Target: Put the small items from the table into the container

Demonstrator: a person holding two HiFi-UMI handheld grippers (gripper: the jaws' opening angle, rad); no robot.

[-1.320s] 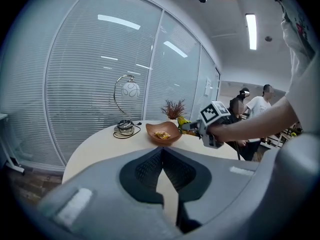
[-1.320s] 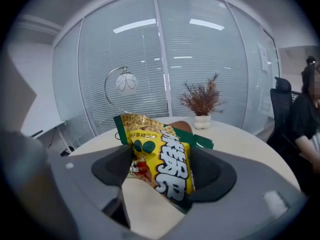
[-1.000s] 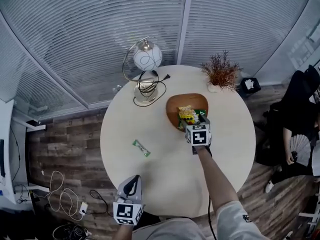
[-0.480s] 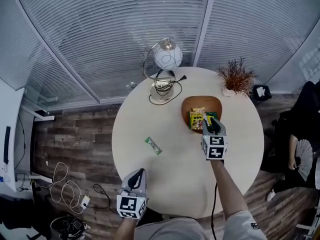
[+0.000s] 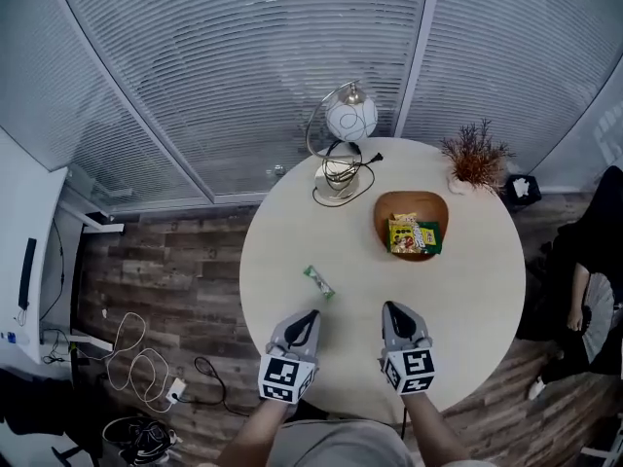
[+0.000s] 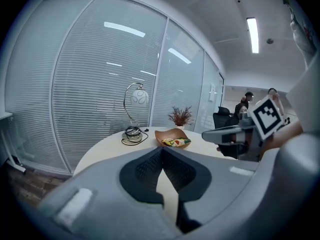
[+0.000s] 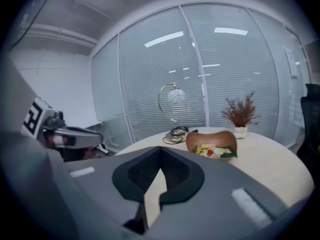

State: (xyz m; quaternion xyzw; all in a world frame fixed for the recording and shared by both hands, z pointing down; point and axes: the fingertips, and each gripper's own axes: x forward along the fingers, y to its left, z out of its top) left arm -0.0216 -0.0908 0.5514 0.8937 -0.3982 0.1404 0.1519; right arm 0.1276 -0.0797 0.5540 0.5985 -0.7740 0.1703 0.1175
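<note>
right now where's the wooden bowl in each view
head view: wooden bowl right of centre
left gripper view: wooden bowl near centre
right gripper view: wooden bowl right of centre
shared landmark: globe lamp, left of it in all three

Globe lamp point(image 5: 349, 120) with coiled cord point(image 5: 340, 171), reddish plant point(image 5: 476, 156), possibly dried, white cables point(image 5: 131, 366) on wood floor point(image 5: 185, 270)

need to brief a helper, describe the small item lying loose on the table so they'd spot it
On the round white table, look left of the wooden bowl holding snack packets. A slim green packet lies flat there alone, the only wrapper outside the bowl.
</note>
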